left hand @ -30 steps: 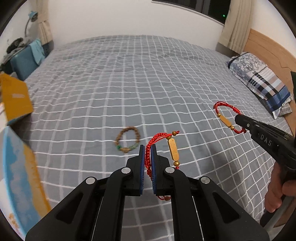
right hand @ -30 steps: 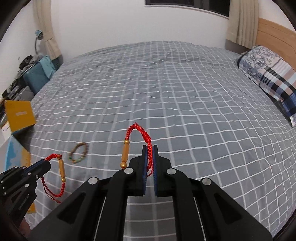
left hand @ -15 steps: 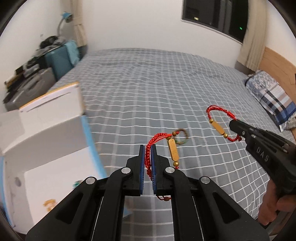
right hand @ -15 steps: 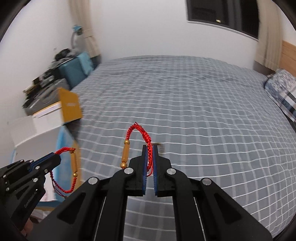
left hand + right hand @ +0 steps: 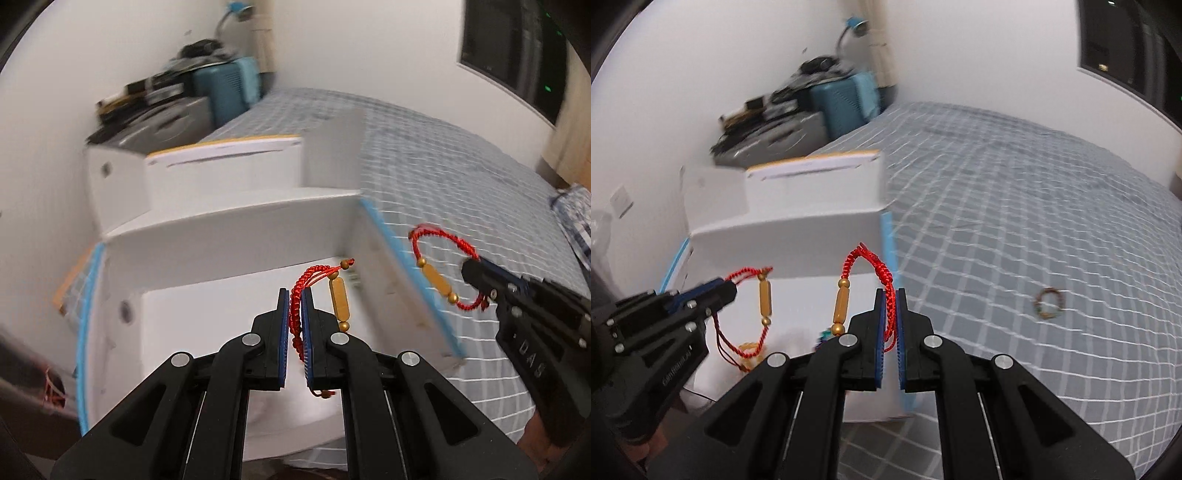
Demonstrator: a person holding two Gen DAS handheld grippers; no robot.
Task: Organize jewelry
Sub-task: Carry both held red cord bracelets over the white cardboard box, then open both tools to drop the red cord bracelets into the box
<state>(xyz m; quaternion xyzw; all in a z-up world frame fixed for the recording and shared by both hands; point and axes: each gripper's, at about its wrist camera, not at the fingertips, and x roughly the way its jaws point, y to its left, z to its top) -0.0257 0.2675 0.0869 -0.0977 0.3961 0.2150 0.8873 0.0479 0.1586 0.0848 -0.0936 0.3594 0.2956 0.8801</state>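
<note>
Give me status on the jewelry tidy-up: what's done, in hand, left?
Done: some small items already lie in the open white box, too blurred to name. In hand: the left gripper is shut on one red cord bracelet over the box; the right gripper is shut on a second red cord bracelet at the box's edge. Left: release both, then fetch the beaded bracelet lying on the bed.

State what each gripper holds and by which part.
Left gripper: red bracelet, clamped by its braided cord. Right gripper: second red bracelet, also by the cord.
</note>
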